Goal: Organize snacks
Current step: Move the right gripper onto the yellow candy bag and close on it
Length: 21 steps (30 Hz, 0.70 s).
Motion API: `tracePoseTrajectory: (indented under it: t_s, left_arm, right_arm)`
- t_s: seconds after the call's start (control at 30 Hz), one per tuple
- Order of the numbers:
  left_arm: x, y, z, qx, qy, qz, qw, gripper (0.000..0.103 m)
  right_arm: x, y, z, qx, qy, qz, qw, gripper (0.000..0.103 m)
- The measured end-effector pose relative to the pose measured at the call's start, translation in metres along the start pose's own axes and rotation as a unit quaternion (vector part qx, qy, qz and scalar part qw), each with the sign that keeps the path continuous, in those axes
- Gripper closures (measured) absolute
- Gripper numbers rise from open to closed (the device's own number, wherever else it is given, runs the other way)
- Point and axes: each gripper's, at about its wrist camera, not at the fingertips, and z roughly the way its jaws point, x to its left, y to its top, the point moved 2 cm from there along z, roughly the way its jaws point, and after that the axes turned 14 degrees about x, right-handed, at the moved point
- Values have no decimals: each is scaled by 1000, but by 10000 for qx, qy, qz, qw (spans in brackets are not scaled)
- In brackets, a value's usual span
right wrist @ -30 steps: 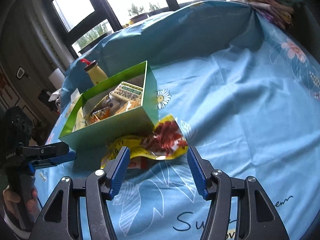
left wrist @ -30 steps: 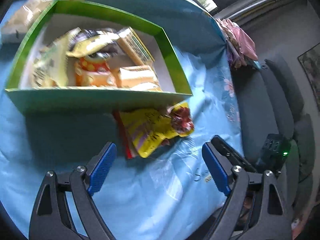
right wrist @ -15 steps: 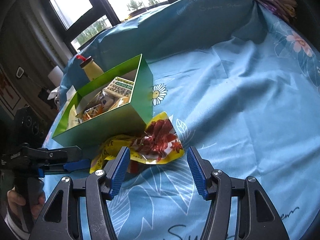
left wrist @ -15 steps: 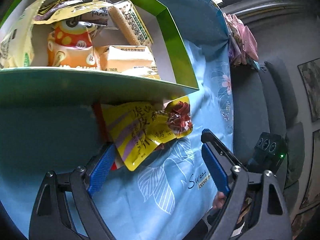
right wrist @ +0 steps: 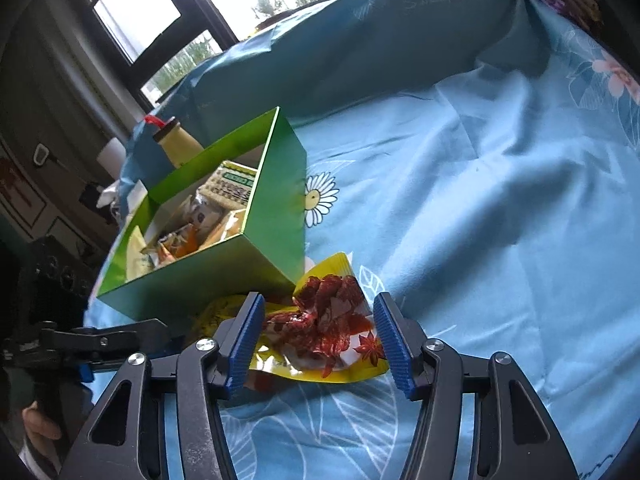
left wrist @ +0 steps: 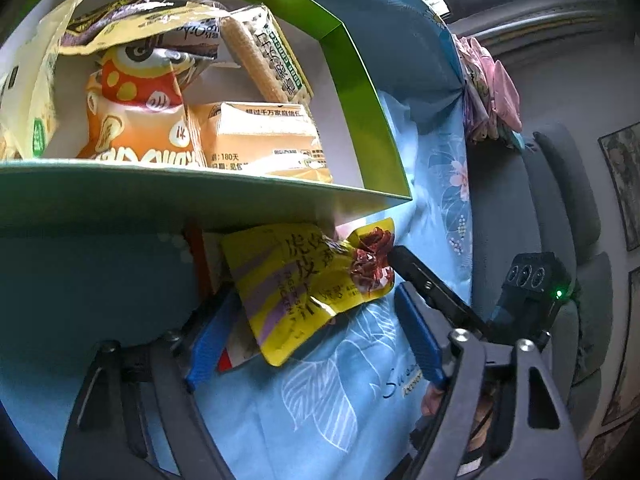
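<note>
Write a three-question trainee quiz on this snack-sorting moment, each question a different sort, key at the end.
1. True or false: the yellow snack packet already lies inside the green box.
2. Multiple choice: what lies between the right gripper fingers? A) the yellow snack packet B) a bottle C) nothing
3. Fill in: the red-edged packet lies partly ___ the yellow one.

Key
1. False: it lies on the blue cloth, against the box's outer wall.
2. A. Both the right gripper and the left gripper are closing around it.
3. Under.
</note>
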Motion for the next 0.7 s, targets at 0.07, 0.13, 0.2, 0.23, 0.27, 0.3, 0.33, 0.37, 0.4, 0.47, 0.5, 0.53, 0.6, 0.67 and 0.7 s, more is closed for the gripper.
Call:
tracePoseTrajectory:
  t_s: [0.07,0.13,0.2,0.23,0.27,0.3,0.33,0.37,0.4,0.47,0.5,0.53,0.6,0.67,0.7]
  left_arm:
    - [3,0,0,-31,113,-25,9999,54]
    - [8,1,5,70,66,-91,9999,76]
    - [10,0,5,49,30,-141,9999,77]
    - [9,0,3,43,56,-132,9999,77]
    - [7,-1,3,31,132,-85,9999,77]
    - [5,0,3,21,184,-59,9998,77]
    - [4,-1,1,-4,258,-21,9997,77]
    - [3,-1,0,-23,299,12,9996,77]
    - [2,-1,-1,-29,276,35,9996,78]
    - [-1,-2,-1,-31,237,69,9997,78]
    - [-2,-2,-1,-28,252,77,9996,78]
    - [-3,-2,0,-22,275,74,9996,78]
    - [-1,-2,2,17,356,46,9994,77]
    - [2,-2,4,52,313,-30,9995,76]
    - [3,-2,4,60,306,-39,9995,76]
  right_arm:
    - [-8,-1,4,101,-91,137,9998,65]
    - [-17,-3,9,219,-95,260,9994,73]
    - [-23,-5,12,278,9,337,9990,76]
    - [-24,-5,11,260,45,362,9990,77]
    - [-24,-5,10,242,58,364,9990,77]
    - [-23,-5,9,229,51,356,9991,77]
    - [-23,-6,7,171,-6,358,9992,83]
    - [-23,-6,6,126,-59,342,9993,95]
    - [-24,-7,2,44,-90,326,9994,99]
    - [-28,-8,-6,-83,181,399,9990,100]
    - [-31,-9,-7,-57,284,460,9985,100]
    - [-33,-10,-6,-30,330,507,9982,100]
    - [-35,-12,-4,28,399,580,9975,100]
    - [-43,-12,0,141,614,815,9947,98]
    - [-48,-12,2,237,751,999,9919,97]
